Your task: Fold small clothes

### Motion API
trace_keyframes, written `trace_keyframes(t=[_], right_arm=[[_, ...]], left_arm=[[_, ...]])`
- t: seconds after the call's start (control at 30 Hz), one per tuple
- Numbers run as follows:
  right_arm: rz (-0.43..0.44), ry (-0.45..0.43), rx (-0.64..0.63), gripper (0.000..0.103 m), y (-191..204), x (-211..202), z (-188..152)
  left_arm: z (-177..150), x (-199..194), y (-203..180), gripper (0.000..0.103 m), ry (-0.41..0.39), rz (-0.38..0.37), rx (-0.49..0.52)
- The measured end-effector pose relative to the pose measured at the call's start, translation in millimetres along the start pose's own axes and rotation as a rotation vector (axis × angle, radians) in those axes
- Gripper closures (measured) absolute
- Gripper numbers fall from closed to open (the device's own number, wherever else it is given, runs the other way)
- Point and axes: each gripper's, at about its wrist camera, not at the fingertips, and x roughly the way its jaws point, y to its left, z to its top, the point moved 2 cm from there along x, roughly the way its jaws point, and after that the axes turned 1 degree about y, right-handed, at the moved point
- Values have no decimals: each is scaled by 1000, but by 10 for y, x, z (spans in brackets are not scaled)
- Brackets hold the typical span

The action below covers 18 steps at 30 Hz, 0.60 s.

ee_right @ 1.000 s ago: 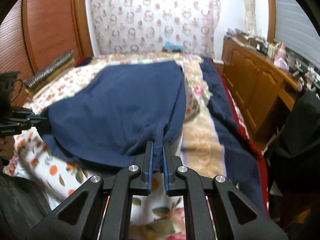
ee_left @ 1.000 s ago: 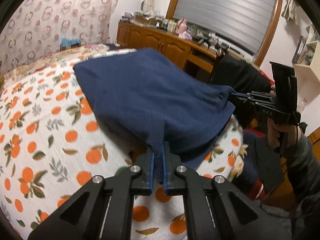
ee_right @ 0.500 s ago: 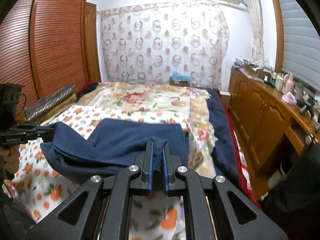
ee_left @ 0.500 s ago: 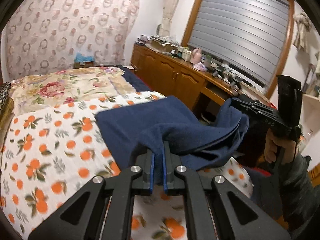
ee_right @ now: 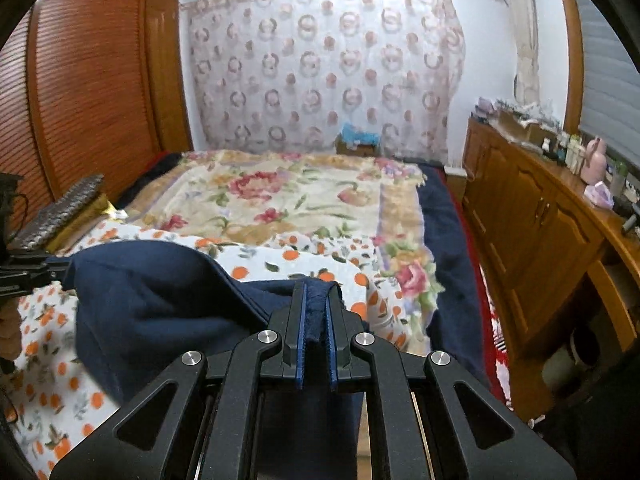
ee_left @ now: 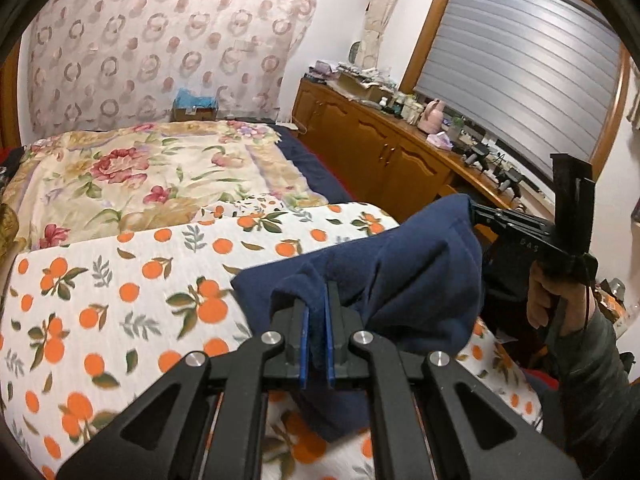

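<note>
i had both tongs clamped on the navy garment (ee_left: pixel 420 280), each on its own pinch of the fabric. the left tongs (ee_left: pixel 316 340) held a bunched corner between the blue pads, and the right tongs (ee_right: pixel 316 344) held another with a thick roll of cloth squeezed between theirs. the garment hung slack between the two grips, lifted off the orange-print bedspread (ee_left: pixel 120 300) at the near end of the bed, with its lower part sagging down past the bed's edge. in the left view i could see the right tongs off to the side, carried by the person's hand (ee_left: pixel 548 300), with cloth draped over the tips.

i judged this to be the carry in the middle of a fold: the two held corners were up and had to be brought over and laid flat. the next move called for keeping both grips level and the cloth taut, then lowering onto the bedspread without it bunching.

what kind of garment it was i could not tell, since it was crumpled. its far edge and whether any part touched the bed were hidden under its own folds. the left tongs showed only as a dark sliver at the frame edge in the right view.
</note>
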Motion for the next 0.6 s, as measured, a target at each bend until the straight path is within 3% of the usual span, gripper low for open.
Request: trace_keyframes(t=[0.2, 0.3, 0.33, 0.37, 0.4, 0.47, 0.6], right_arm=[[-40, 90, 5, 97, -85, 376, -51], [-44, 105, 2, 97, -89, 447, -67], [-45, 108, 2, 97, -87, 466, -68], [-48, 108, 5, 97, -94, 478, -60], [-51, 107, 11, 97, -100, 486, -52], [-48, 110, 13, 97, -105, 496, -49], [-61, 115, 26, 96, -122, 554, -31]], left_arm=[[53, 175, 118, 99, 50, -38, -30], [102, 116, 128, 92, 45, -52, -14], [118, 86, 119, 85, 41, -48, -3], [125, 67, 115, 70, 36, -33, 8], [133, 31, 106, 65, 22, 8, 31], [150, -38, 95, 60, 2, 45, 64], [154, -11, 208, 56, 25, 38, 44]])
